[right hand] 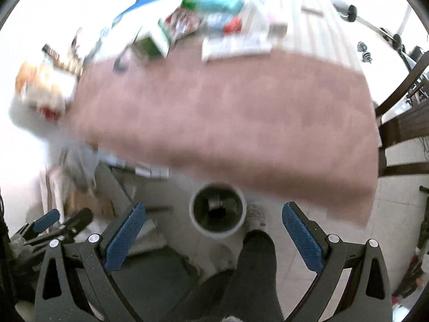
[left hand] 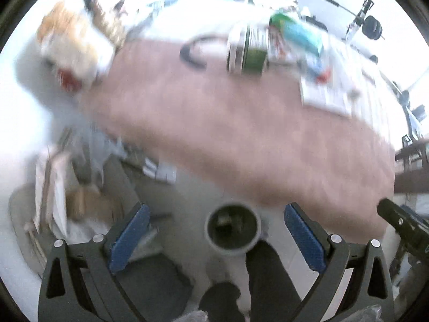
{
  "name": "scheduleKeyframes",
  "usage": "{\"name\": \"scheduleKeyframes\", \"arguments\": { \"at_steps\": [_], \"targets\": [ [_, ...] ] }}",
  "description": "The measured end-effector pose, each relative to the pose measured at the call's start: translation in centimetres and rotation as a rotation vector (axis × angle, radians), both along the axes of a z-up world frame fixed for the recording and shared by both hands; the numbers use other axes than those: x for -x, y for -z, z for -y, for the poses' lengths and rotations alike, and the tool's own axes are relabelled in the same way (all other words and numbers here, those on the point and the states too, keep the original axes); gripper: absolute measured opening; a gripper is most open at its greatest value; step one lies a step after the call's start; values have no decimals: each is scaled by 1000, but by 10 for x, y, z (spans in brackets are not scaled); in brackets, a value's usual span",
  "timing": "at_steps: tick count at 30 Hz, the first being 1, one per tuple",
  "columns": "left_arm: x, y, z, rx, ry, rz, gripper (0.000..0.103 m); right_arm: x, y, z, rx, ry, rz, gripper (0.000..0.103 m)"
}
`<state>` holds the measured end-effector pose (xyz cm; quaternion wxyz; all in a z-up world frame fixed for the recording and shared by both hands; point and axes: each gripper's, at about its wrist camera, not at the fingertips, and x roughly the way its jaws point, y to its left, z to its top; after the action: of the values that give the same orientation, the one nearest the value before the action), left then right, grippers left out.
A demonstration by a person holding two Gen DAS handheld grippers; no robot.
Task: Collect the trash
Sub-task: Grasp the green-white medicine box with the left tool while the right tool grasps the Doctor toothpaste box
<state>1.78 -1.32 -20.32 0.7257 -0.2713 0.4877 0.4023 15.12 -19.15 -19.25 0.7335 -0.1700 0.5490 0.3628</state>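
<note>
The largest thing before me was a table (left hand: 241, 134) covered in a pinkish-brown cloth, blurred in both views and filling the middle of each. Along its far edge sat a jumble of clutter: a green and white box (left hand: 248, 51), a teal and green packet (left hand: 297, 33) touching it on the right, and flat white papers (left hand: 325, 95) nearer the front. At the table's far left corner was a crumpled white and orange bag (left hand: 71, 45); I could not tell what it held. Below the table edge, on the pale floor, stood a small round grey bin (left hand: 232, 229), open at the top with some dark item inside, too blurred for me to name. In the right wrist view the same bin (right hand: 217, 209) sat just beyond my dark-trousered leg (right hand: 254, 268). My left gripper (left hand: 217, 237) hung above the bin with its 2 blue-padded fingers (left hand: 128, 237) spread wide and nothing between them. My right gripper (right hand: 214, 237) was likewise spread wide and empty, its blue pads (right hand: 301, 237) well apart on either side of the bin.
</note>
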Motion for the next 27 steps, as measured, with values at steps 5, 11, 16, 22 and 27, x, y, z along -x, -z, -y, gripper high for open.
{"name": "scheduleKeyframes", "arguments": {
  "at_steps": [5,11,16,22,27],
  "targets": [
    [-77,-23,-78,-66,-17,-47,103,-95,-21,-55,-2,66,11,103],
    [-151,-9,-156,-50,-77,-82,103,-222,-12,-134,40,154,40,103],
    [-185,17,-197,7,-76,-122,103,-306,20,-189,104,201,35,103],
    [-209,54,-223,98,-37,-171,103,-358,62,-231,181,183,8,103],
    [-217,72,-231,117,-7,-181,81,-371,87,-256,219,137,-1,96]
  ]
}}
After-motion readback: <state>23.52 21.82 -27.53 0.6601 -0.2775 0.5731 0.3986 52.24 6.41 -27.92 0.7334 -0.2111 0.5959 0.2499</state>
